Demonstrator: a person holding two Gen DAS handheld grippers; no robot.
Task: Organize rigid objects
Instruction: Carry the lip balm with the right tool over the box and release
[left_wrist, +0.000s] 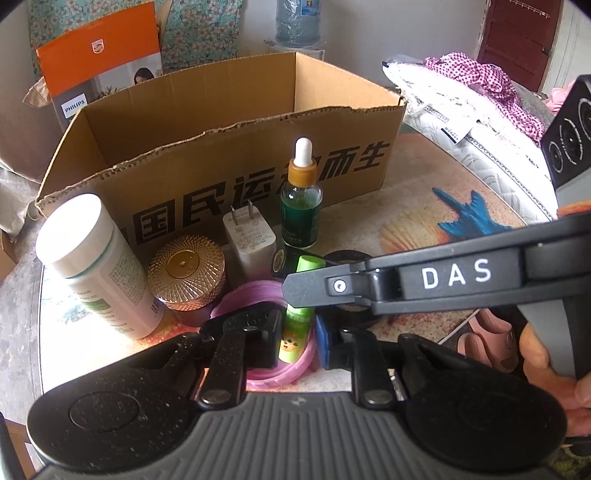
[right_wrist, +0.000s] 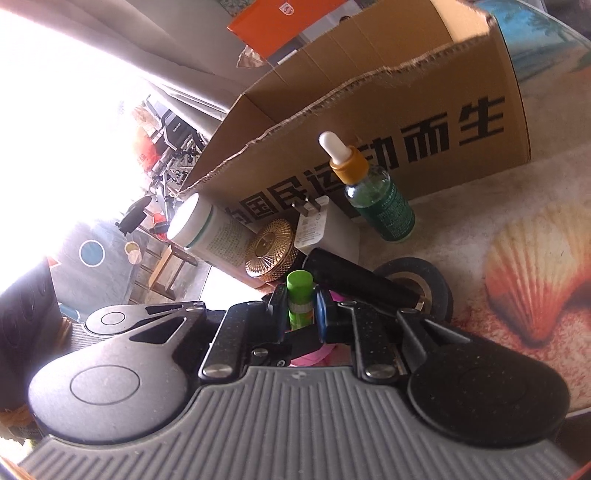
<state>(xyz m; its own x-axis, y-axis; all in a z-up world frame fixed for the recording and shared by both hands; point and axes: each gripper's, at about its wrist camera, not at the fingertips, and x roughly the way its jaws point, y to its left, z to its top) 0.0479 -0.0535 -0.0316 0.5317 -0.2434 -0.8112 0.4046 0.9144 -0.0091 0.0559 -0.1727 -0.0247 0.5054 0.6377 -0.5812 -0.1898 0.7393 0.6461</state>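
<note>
Both sets of jaws are clenched on the same thing, folks: the left gripper (left_wrist: 295, 339) pinches the green stick (left_wrist: 295, 325) low on its body, and the right gripper (right_wrist: 300, 310) has it just under the cap, one finger crossing in from the right in the left wrist view. The stick is upright, down inside the loop of the pink ring (left_wrist: 258, 291) on the table (left_wrist: 424, 206). Whether its base rests on the table I can't tell.

Two grips on one small tube looks like a hand-off or a steadying hold. The smart play is for one gripper to let go cleanly before the other hauls, or the two will fight each other and twist it out of the pads.

Look at the traffic around it! Gold jar (left_wrist: 186, 266) and charger (left_wrist: 249, 240) are just behind on the left, a tape roll (right_wrist: 436, 280) is to the right, and a black cylinder (right_wrist: 354, 277) lies almost against the right gripper's finger. So I'd go straight up first, clear of the ring, no sideways drag.

Then comes the box (left_wrist: 258, 110), open-topped behind the clutter, with the dropper (left_wrist: 301, 199) standing right at its front wall. Carry high over that white bulb and the torn cardboard edge, then release low inside. The white bottle (left_wrist: 99, 266) on the left is well out of the lane.
</note>
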